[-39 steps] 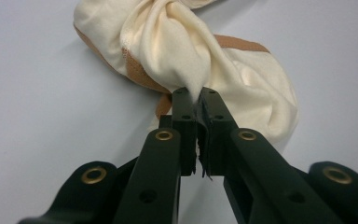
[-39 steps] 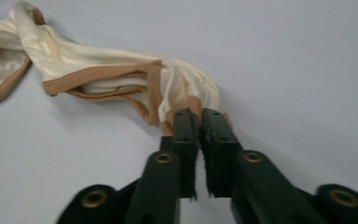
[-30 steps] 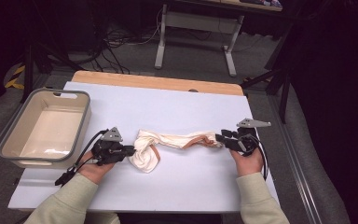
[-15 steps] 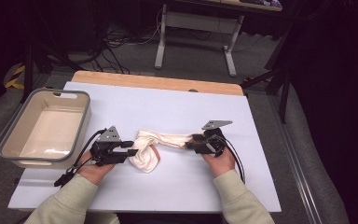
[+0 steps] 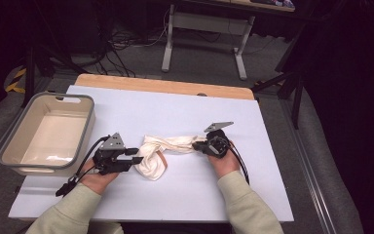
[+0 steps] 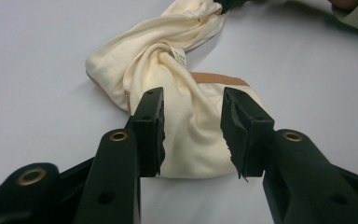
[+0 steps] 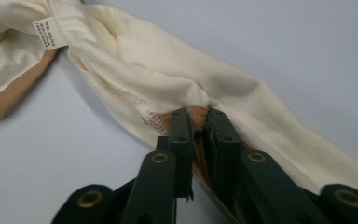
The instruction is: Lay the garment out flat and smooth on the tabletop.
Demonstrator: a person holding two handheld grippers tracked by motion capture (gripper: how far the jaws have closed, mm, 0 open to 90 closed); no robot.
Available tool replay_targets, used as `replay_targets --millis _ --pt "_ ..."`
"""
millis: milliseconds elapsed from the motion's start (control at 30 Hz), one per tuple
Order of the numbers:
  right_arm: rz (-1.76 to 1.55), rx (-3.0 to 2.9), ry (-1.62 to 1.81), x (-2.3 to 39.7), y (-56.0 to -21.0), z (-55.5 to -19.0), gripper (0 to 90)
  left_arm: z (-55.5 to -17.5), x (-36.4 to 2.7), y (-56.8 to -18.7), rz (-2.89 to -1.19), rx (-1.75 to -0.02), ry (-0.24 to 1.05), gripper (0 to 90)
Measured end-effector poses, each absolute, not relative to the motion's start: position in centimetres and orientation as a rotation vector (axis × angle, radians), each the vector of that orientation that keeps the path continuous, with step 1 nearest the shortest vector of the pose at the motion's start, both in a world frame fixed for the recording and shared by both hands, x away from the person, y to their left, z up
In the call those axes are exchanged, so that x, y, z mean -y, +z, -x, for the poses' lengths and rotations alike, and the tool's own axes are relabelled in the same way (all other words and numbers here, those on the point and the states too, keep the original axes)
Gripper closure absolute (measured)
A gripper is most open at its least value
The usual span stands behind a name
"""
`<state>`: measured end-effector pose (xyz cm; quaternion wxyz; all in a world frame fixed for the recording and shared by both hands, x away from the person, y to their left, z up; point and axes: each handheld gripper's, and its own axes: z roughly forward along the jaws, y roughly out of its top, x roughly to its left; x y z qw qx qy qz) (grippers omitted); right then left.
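While the cream garment (image 5: 168, 148) lies twisted into a rope near the middle of the white table (image 5: 253, 195), its bulk sits bunched at the left end and a thinner tail runs to the right. That shape looks like the result of being pulled from 2 ends, so the work in hand is probably stretching it out to straighten or fold it. A tan band (image 6: 219, 78) along one edge and a small white label (image 6: 179, 57) show in the left gripper view, which suggests a hem or waistband is turned outward in the bundle.

At the tail, the right gripper (image 5: 205, 145) has just been closing, and in the right gripper view its jaws stand almost together, pinched on a fold of cloth where the tan edge meets the cream (image 7: 196, 114). Gripping at that seam gives a firm, thick hold that should not slip when the cloth is drawn.

At the bunched end, the left gripper (image 5: 135, 158) has its jaws apart. In the left gripper view the 2 pads stand on either side of the rounded lump of cloth without pressing on it, so this end is free and only framed for a grab.

Further out, a grey bin (image 5: 9, 151) with a pale inside stands at the left edge of the table, just beyond the left hand; it may be where the garment is to end up.
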<state>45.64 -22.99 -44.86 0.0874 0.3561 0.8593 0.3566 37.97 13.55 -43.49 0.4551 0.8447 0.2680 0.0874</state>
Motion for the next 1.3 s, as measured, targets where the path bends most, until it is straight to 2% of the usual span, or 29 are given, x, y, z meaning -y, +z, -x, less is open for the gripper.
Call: replay_targets --millis 167,300,333,500,767,800,833,867,900,967,1100,1300 --pt "-1.039 -2.528 1.058 23.0 -44.1 -45.5 86.1 -37.8 -13.9 -43.4 -2.072 -0.665 0.228 60.6" --pt "-0.990 -2.458 1.103 22.7 -41.8 -45.7 86.1 -37.6 -14.1 -43.4 -2.064 -0.675 0.228 60.7" --pt "-0.962 -2.433 1.115 22.1 -40.5 -46.4 86.1 -37.6 -14.2 -43.4 -2.064 -0.680 0.230 60.7" --pt "-0.897 -2.416 1.124 19.9 -39.1 -48.5 86.0 -37.1 -14.8 -43.5 -2.059 -0.698 0.234 60.7" --pt "-0.918 -2.373 1.137 17.3 -39.8 -51.5 84.1 -36.9 -15.1 -43.7 -2.057 -0.717 0.233 60.7" --pt "-0.916 -2.374 1.131 17.0 -40.1 -51.9 81.8 -36.9 -15.1 -43.8 -2.058 -0.717 0.231 60.7" --pt "-0.940 -2.356 1.100 16.8 -40.4 -52.2 65.3 -36.9 -15.2 -43.8 -2.059 -0.716 0.231 60.7" --pt "-0.940 -2.356 1.100 16.8 -40.4 -52.2 65.3 -36.9 -15.2 -43.8 -2.059 -0.716 0.231 60.7" --pt "-0.968 -2.347 1.105 17.0 -40.2 -51.9 58.9 -37.0 -15.2 -43.8 -2.058 -0.716 0.231 60.7" --pt "-0.982 -2.345 1.112 17.1 -40.1 -51.7 57.8 -37.0 -15.2 -43.8 -2.058 -0.717 0.229 60.7" --pt "-0.915 -2.445 1.187 16.9 -39.9 -49.0 64.9 -37.1 -15.0 -43.6 -2.058 -0.711 0.234 60.6" --pt "-0.796 -2.600 1.169 15.0 -41.2 -46.1 66.7 -37.2 -14.8 -43.6 -2.057 -0.708 0.241 60.6"
